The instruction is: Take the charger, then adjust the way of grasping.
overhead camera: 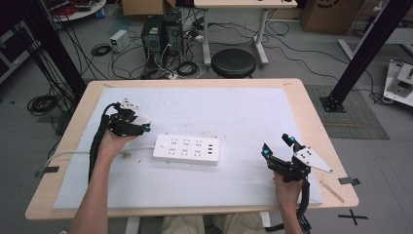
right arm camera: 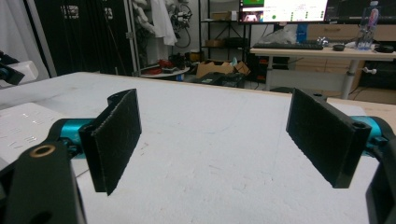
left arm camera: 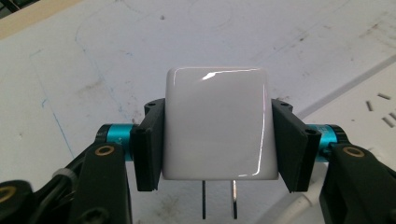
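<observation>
Plug adapter (left arm camera: pixel 217 123), white with 2 prongs, sits pinched in the left gripper (overhead camera: pixel 132 122), left of frame centre, just beside the power strip (overhead camera: pixel 186 150). Right gripper (overhead camera: pixel 278 146) waits spread and empty, lower right. Likely step: carrying; next, align prongs over a socket

Beyond the table at twelve o'clock, a round black stool (overhead camera: pixel 234 62); computer towers (overhead camera: pixel 160 34) and tangled cables (overhead camera: pixel 122 61) at eleven; cardboard box (overhead camera: pixel 324 14) at one.
</observation>
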`<state>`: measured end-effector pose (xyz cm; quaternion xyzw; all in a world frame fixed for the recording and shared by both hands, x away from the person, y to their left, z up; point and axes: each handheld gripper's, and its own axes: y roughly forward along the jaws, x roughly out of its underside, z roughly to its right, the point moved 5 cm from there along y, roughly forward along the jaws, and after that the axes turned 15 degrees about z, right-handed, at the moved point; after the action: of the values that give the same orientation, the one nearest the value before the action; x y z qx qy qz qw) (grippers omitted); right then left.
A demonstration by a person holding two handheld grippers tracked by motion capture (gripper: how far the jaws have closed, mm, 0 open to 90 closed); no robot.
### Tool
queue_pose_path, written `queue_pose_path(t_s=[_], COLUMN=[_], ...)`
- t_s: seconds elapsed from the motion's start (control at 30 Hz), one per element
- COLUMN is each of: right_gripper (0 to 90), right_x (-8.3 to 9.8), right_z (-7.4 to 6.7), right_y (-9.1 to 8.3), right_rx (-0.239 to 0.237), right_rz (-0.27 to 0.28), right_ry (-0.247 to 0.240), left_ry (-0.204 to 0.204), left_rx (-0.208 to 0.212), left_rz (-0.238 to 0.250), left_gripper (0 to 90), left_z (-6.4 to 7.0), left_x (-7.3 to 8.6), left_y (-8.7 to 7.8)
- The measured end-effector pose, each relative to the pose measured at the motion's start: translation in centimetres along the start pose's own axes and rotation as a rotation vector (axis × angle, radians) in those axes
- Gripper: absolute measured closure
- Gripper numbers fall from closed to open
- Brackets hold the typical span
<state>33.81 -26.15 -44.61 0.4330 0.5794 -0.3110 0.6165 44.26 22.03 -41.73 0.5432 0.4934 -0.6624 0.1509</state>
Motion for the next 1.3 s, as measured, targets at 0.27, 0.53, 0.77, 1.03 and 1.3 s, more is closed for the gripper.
queue_pose_path(t_s=[0.27, 0.53, 0.77, 1.03, 1.3], right_gripper=[18.3, 18.3, 18.4, 18.7, 18.7], right_x=[0.0, 0.0, 0.1, -0.2, -2.6], right_z=[0.0, -0.1, -0.3, -1.0, -3.6], right_y=[0.0, 0.1, 0.4, 1.0, 1.9], right_rx=[0.002, -0.013, -0.044, -0.144, -0.331], right_rz=[0.000, -0.007, -0.032, -0.105, -0.125], right_ry=[-0.003, 0.001, 0.036, 0.147, 0.163], left_ry=[0.046, 0.110, 0.194, 0.301, 0.462], left_rx=[0.020, 0.048, 0.054, 0.060, 0.030], left_rz=[0.086, 0.170, 0.237, 0.280, 0.339], left_gripper=[42.5, 42.5, 42.5, 42.5, 42.5], left_z=[3.1, 7.2, 10.3, 14.2, 17.9], left_x=[-1.1, -2.1, -2.6, -2.3, -2.3], left_y=[-1.3, -2.4, -3.0, -2.8, -2.5])
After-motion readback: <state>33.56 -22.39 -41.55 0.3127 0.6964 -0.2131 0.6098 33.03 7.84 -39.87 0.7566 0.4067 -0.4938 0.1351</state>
